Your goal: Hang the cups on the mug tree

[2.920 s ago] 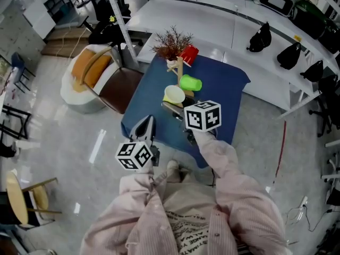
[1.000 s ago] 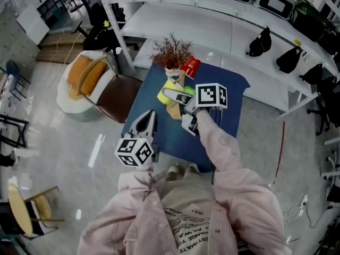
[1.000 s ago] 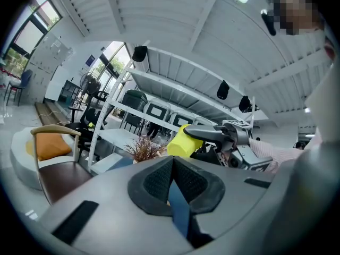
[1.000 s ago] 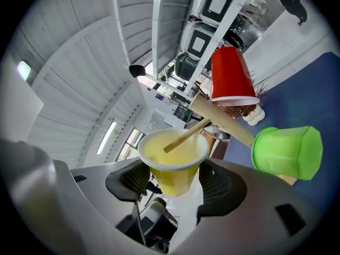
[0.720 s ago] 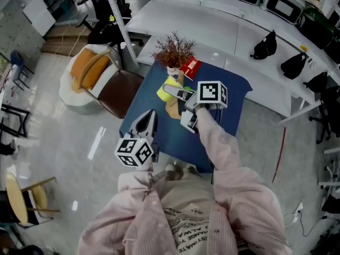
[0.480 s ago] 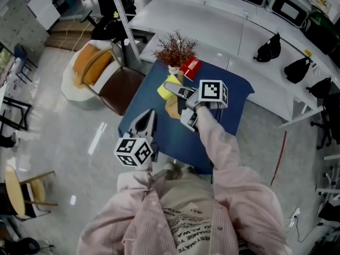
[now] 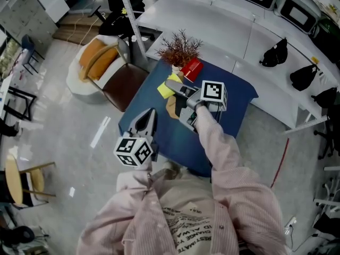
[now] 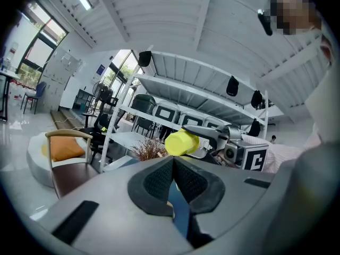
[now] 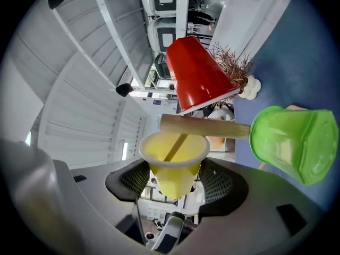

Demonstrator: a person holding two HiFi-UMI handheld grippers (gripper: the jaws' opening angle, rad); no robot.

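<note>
Right gripper [image 9: 175,180] pinching yellow cup [image 9: 173,155] at mug tree [image 9: 207,127], left gripper [image 8: 173,163] pressed together

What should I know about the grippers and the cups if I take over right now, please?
Left gripper: shut, empty.
Right gripper: shut on the yellow cup, with a peg of the mug tree inside its mouth.
Done: red cup and green cup hang on the mug tree.
To do: seat the yellow cup on the peg, release, withdraw.
</note>
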